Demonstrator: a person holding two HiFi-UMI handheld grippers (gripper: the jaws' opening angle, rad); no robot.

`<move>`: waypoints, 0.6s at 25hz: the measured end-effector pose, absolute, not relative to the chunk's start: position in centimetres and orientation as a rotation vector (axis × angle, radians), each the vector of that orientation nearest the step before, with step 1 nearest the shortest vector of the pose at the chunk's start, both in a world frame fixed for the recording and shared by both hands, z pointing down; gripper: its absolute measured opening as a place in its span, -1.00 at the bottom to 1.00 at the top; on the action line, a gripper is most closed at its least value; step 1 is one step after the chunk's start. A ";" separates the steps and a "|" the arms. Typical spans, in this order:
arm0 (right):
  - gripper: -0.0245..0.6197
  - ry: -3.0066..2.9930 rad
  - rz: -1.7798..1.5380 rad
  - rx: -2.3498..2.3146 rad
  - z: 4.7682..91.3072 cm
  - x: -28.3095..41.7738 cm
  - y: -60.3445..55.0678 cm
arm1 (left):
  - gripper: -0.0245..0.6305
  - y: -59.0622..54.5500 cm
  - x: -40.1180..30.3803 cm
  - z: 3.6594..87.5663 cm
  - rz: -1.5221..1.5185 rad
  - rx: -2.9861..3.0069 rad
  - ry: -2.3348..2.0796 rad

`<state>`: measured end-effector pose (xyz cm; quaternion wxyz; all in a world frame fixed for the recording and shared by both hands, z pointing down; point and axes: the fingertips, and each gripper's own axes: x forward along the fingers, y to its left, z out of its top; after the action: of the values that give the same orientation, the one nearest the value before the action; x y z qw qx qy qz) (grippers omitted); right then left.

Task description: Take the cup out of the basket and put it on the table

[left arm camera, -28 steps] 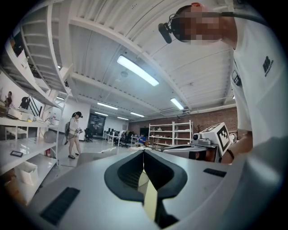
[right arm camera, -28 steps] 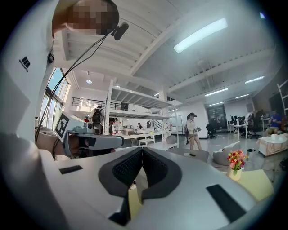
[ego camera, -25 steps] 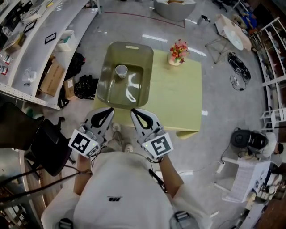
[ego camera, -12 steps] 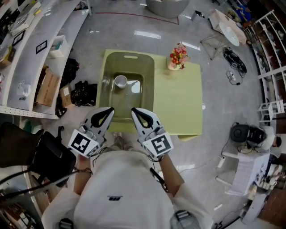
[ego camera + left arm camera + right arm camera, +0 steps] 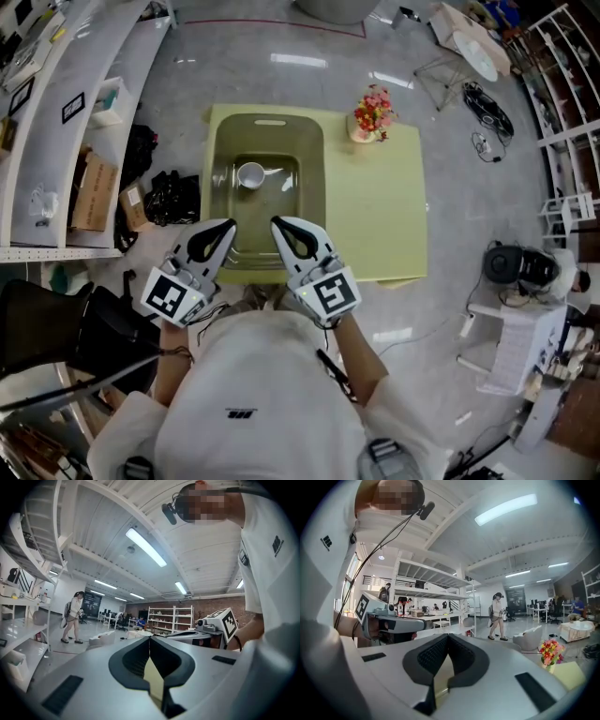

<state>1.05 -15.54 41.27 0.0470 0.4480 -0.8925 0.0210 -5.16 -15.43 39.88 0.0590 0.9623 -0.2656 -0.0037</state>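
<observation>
As seen from beside the person at the near edge of the table, the lot runs as follows.

Table (image 5: 375, 220): pale yellow-green top, rectangular, standing on a grey polished floor.

Basket (image 5: 315, 178): olive, translucent, deep, with a slot handle at its far rim. It sits on the left part of the table.

Cup (image 5: 250, 174): white, upright, mouth up, on the floor of the basket toward the far left. It is well apart from both grippers.

Flowers (image 5: 373, 108): a small pot of pink and red blooms near the far edge of the table, just right of the basket and not touching it.

Left gripper (image 5: 229, 226): grey and black, with a marker cube at its rear. It is held about level and points toward the basket from the near side. Its jaws are pressed together at the tips, with nothing between them.

Right gripper (image 5: 276, 223): matching make, held just beside the left one, its tips over the near rim of the basket. Its jaws are likewise closed tip to tip and hold nothing.

Person (image 5: 253, 403): white shirt, one gripper in each hand, a cable running down the chest.

Surroundings: long white shelving (image 5: 56, 112) along the left; a cardboard box (image 5: 94, 192) and black bags (image 5: 173, 197) on the floor below it; a black chair (image 5: 56, 323) at near left. A second person (image 5: 496, 616) with a backpack walks across the hall beyond.
</observation>
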 end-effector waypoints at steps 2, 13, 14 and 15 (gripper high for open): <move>-0.90 -2.729 0.047 1.352 41.2 1.3 -16.4 | -0.89 -16.1 -4.7 40.0 -0.005 2.909 -0.814; -0.90 -2.739 0.080 1.222 42.7 3.1 -20.8 | -0.89 -19.8 -3.3 40.5 0.005 2.858 -0.959; -0.90 -2.730 0.089 1.207 43.0 3.1 -21.2 | -0.89 -20.0 -3.3 40.5 0.009 2.852 -0.967; -0.90 -2.718 0.096 1.189 43.4 3.1 -21.6 | -0.89 -20.3 -3.4 40.6 0.011 2.848 -0.974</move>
<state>3.10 -21.60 43.42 0.0865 0.3990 -0.9123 0.0324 -3.36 -20.29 40.57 0.0657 0.9442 -0.3228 0.0038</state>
